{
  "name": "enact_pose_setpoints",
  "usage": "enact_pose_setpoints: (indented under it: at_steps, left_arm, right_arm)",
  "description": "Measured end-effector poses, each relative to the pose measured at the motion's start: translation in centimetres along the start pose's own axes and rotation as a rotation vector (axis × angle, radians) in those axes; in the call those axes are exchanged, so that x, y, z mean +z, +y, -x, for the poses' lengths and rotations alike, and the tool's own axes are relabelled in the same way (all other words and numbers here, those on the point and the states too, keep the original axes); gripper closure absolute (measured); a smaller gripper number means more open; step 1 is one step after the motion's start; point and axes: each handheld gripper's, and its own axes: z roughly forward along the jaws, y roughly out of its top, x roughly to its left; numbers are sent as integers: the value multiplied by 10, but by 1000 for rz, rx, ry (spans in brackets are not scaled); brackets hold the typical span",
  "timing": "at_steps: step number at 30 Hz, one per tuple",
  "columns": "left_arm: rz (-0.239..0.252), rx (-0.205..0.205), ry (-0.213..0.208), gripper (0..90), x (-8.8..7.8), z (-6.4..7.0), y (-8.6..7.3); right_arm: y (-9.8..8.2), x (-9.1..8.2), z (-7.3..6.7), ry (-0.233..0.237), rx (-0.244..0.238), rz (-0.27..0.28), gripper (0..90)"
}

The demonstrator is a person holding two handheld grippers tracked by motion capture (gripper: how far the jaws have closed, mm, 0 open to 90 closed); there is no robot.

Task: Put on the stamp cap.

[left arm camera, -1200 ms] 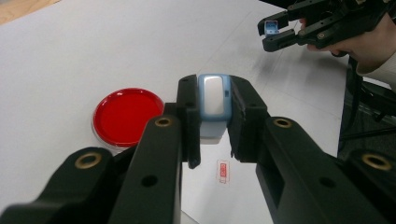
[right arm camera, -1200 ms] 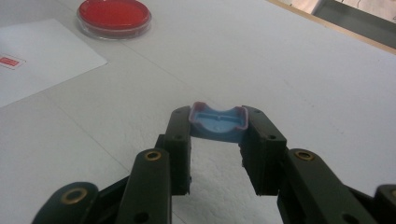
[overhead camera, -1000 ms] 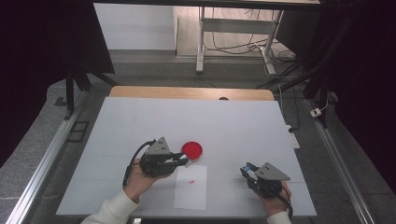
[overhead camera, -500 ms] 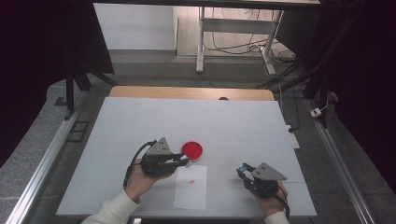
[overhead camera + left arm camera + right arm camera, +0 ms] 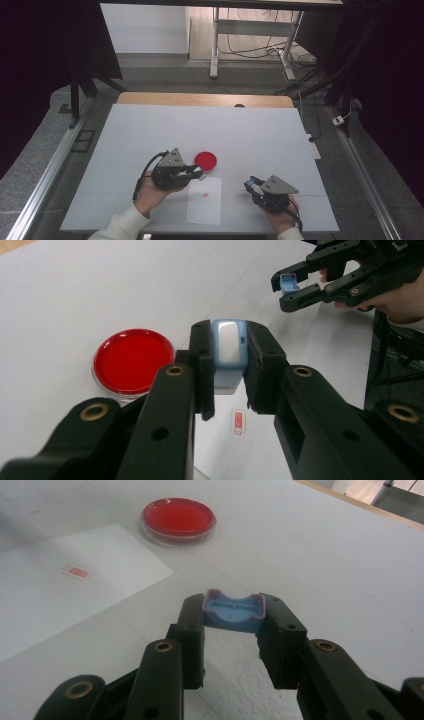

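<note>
Stamp body (image 5: 228,352), pale blue with a white face, sits pinched between the jaws of my left gripper (image 5: 228,372), which are pressed onto its two sides and hold it off the table (image 5: 260,135). Its blue cap (image 5: 233,611) is clamped the same way in my right gripper (image 5: 233,625), open side up. Below the left gripper lies a white sheet of paper (image 5: 205,200) with a small red mark (image 5: 238,421) on it. Just beside that gripper's tip, a red dish (image 5: 206,160) rests on the table past the paper's far edge. My right gripper (image 5: 256,186) hangs well apart from the left gripper (image 5: 199,174), off the paper's other side.
</note>
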Motion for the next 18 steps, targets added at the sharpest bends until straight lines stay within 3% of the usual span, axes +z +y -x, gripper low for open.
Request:
enact_pose_setpoints:
  at_steps: [18]
  left_arm:
    - [5, -1, 2, 760, 0, 1, 0]
  right_arm:
    - [9, 14, -20, 41, -18, 5, 642]
